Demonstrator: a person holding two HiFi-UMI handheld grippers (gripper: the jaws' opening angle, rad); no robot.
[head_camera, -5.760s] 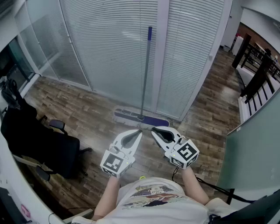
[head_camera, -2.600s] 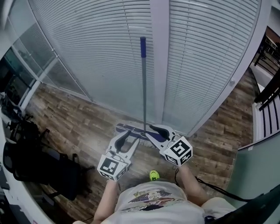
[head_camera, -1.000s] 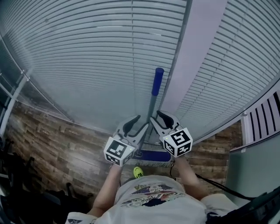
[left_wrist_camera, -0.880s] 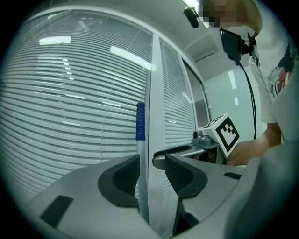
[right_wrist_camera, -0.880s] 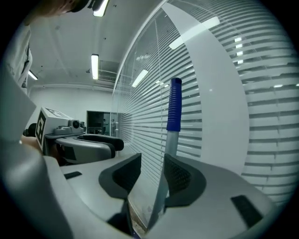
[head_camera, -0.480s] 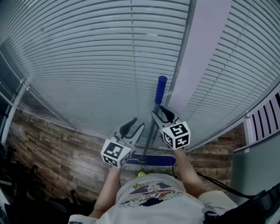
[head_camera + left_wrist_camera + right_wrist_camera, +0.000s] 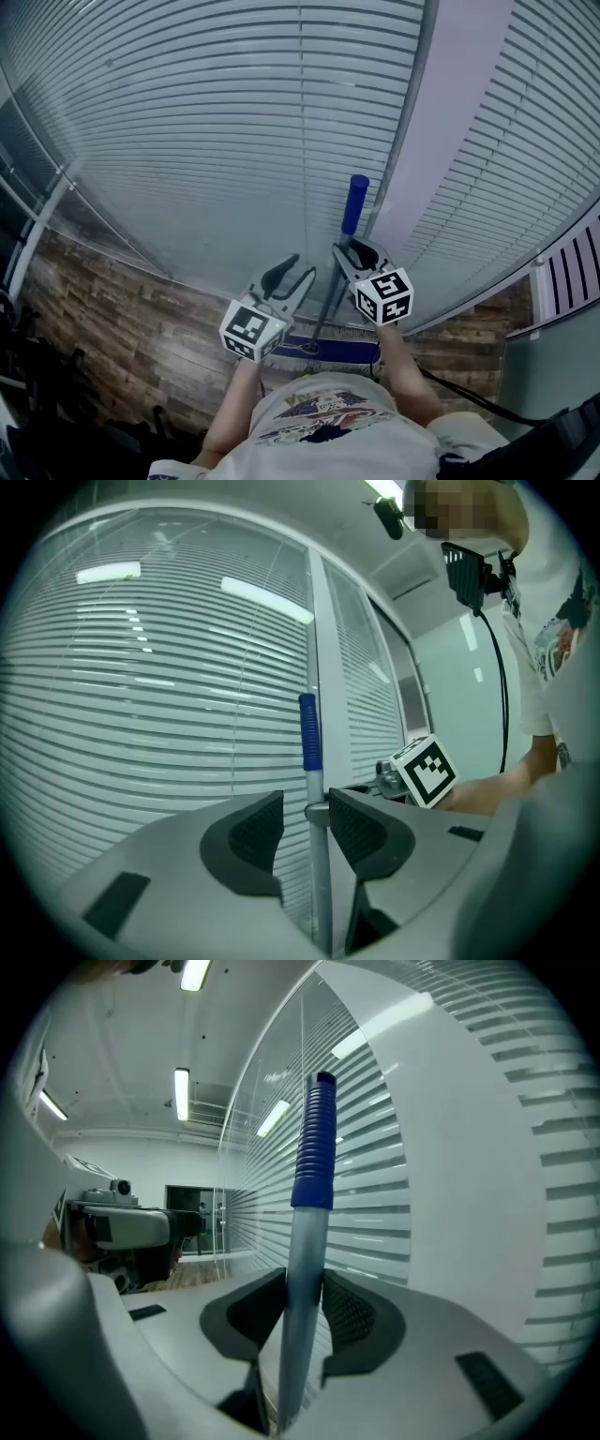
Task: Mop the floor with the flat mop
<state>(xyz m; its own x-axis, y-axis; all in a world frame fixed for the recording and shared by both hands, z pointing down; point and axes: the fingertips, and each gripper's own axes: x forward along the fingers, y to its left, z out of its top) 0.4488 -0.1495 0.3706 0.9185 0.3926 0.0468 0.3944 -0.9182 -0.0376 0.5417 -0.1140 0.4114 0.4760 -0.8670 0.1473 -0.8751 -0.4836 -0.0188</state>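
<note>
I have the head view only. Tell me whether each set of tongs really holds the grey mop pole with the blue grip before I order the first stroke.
Observer: In the right gripper view the right tongs have just been closing, and both pads now press on the grey metal mop pole.
Operator: Report the left.
Observer: The left tongs are open. The pole stands between them with a clear gap at one pad.
Operator: Say which pad.
Observer: The one away from the right gripper's black-and-white marker cube. I cannot tell whether the pole touches the nearer pad.
</note>
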